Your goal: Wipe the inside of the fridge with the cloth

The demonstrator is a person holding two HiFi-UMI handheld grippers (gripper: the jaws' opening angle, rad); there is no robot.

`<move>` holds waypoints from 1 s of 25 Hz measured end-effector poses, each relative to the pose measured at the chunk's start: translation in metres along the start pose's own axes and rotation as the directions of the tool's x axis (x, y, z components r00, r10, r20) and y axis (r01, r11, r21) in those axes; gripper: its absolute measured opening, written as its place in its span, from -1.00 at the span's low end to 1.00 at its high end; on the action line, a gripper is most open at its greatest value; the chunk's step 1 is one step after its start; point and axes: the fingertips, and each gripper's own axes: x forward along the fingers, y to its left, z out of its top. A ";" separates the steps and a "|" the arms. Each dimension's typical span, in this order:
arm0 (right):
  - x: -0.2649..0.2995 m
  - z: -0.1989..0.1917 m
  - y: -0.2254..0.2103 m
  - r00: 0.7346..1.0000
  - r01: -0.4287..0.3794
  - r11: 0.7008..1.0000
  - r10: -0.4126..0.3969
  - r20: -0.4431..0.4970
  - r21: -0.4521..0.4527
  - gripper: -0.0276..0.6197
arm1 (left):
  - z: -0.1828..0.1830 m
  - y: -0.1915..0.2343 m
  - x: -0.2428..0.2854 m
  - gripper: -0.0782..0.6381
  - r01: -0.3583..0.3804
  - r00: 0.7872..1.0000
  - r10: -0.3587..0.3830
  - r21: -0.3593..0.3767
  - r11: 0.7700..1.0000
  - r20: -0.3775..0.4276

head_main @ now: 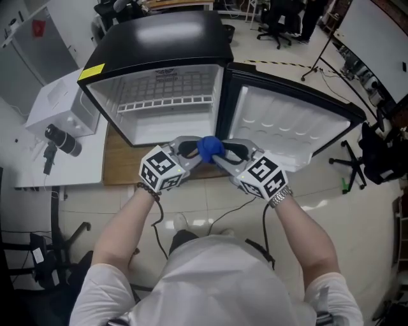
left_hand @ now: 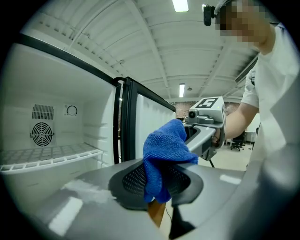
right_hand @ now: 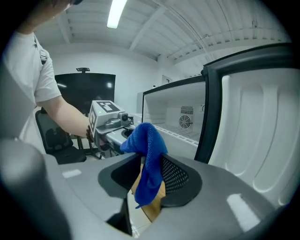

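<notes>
A small black fridge (head_main: 159,38) stands open, its door (head_main: 287,127) swung out to the right and a white wire shelf (head_main: 167,102) inside. In front of the opening both grippers meet at a blue cloth (head_main: 210,148). My left gripper (head_main: 199,153) is shut on the cloth (left_hand: 164,154), which bunches up out of its jaws. My right gripper (head_main: 221,154) is open: the cloth (right_hand: 146,145) hangs loose between its wide-set jaws with a gap on the left side. Each gripper view shows the other gripper just behind the cloth.
The fridge rests on a wooden board (head_main: 118,167). A white unit (head_main: 60,102) with a black camera (head_main: 62,140) sits to the left. On the right stand a stand's legs (head_main: 349,167) and a black bag (head_main: 382,153). Office chairs (head_main: 278,19) are at the back.
</notes>
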 end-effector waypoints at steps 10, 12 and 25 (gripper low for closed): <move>-0.031 0.012 -0.018 0.984 0.164 0.986 -0.163 0.077 -0.001 -0.80 | 0.020 -0.016 0.009 -0.49 0.005 0.999 -0.005 0.013 1.000 0.046; -0.040 0.020 -0.027 0.967 0.230 0.973 -0.231 0.112 0.022 -0.80 | 0.024 -0.015 0.012 -0.43 -0.031 0.997 0.030 0.014 0.999 0.069; -0.080 0.076 -0.085 0.833 0.449 0.870 -0.490 0.258 0.201 -0.81 | -0.029 0.012 0.050 -0.28 -0.265 0.964 0.264 -0.133 0.955 -0.020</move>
